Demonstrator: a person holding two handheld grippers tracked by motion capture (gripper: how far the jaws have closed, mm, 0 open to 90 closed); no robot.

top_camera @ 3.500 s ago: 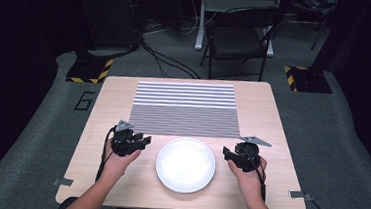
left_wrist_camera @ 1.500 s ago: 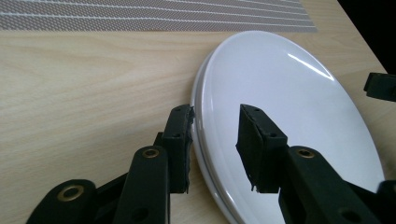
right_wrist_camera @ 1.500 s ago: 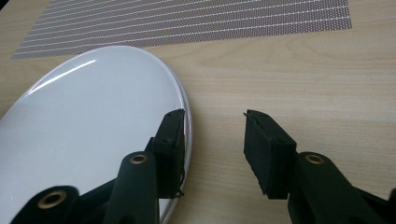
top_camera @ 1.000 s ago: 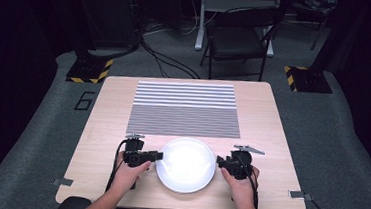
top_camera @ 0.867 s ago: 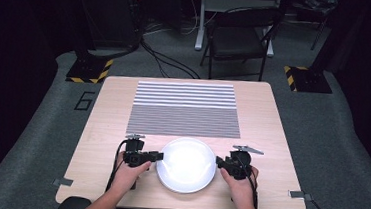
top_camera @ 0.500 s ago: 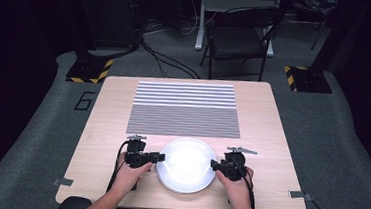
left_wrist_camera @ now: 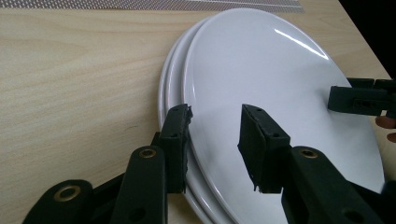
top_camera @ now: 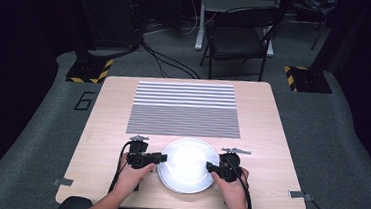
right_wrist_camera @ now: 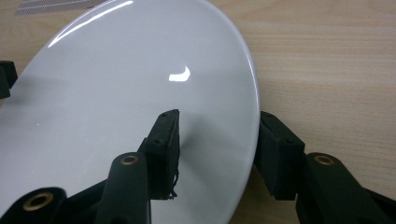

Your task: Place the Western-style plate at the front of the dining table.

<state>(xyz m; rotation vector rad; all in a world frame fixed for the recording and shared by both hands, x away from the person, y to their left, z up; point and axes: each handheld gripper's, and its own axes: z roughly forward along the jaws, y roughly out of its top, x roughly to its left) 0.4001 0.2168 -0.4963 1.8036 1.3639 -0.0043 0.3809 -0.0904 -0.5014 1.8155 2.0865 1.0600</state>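
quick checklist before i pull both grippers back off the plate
1. Left gripper released: jaws have just been opening, top plate rim between them, gap shows under the upper jaw: ok.
2. Right gripper released: jaws have just been opening, rim between them; whether the outer jaw touches the rim: cannot tell.
3. Top plate seated on the lower plates: lies flat, rims slightly offset: ok.
4. Table bare beside both hands for the pull-back: ok.
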